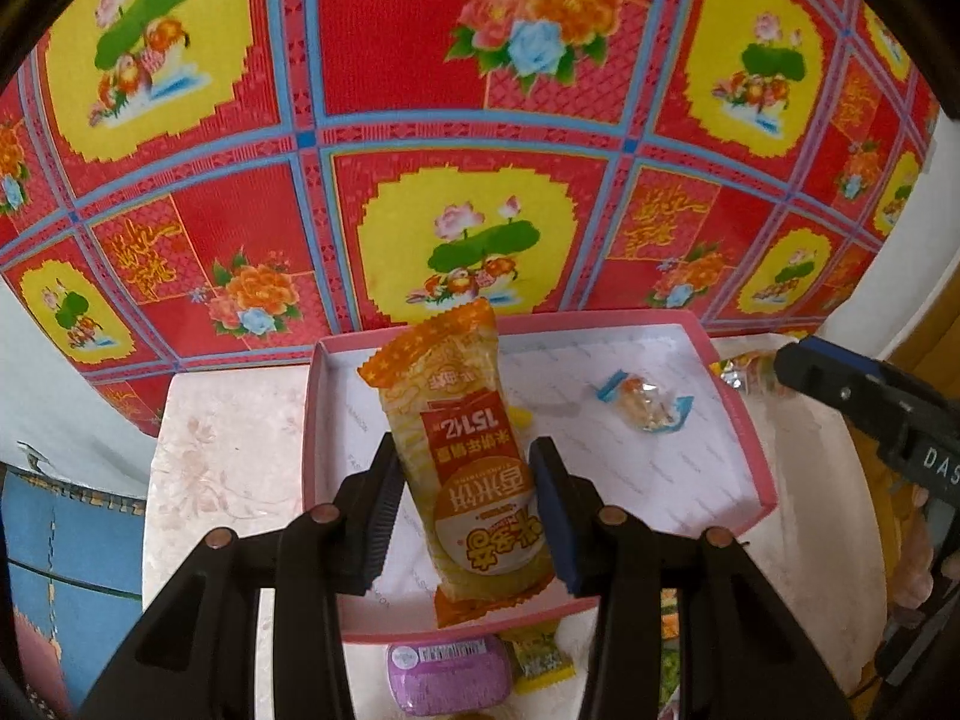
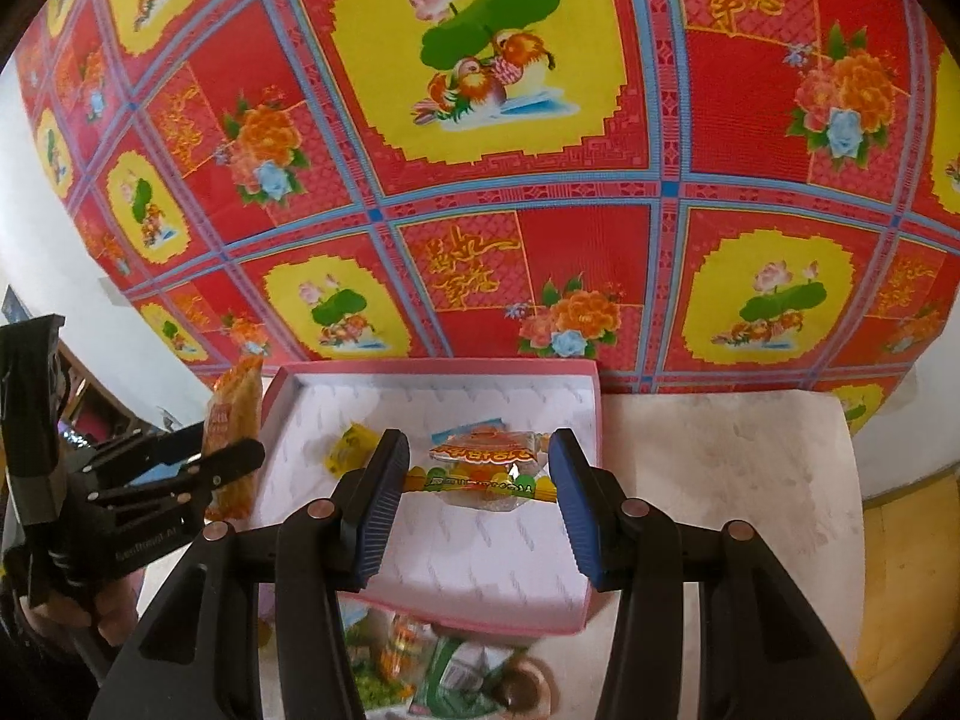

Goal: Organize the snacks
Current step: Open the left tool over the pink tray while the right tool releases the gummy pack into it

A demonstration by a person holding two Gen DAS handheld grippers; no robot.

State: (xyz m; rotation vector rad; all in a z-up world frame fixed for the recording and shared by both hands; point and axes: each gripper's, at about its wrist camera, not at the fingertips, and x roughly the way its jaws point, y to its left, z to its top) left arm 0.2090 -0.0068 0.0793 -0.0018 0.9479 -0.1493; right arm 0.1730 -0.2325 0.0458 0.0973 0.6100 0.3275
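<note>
A red floral cloth [image 1: 420, 60] hangs behind the pale counter [image 1: 228, 420]. The left claw [image 1: 465, 501] grips a long yellow rice-cracker packet [image 1: 468, 456] over the shallow pink-rimmed box [image 1: 744, 420]. The right claw [image 2: 480, 483] clamps a clear-wrapped orange sweet [image 2: 486, 462] above that box, where a small yellow candy [image 2: 348, 447] lies.

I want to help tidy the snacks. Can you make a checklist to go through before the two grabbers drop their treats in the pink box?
1. Left gripper holds the yellow rice snack: ok.
2. Right gripper holds the clear candy packet: ok.
3. Both snacks are over the pink box: ok.
4. Bare floor left in the box: ok, only a small wrapped candy and a yellow candy inside.
5. Grippers apart: ok.
</note>
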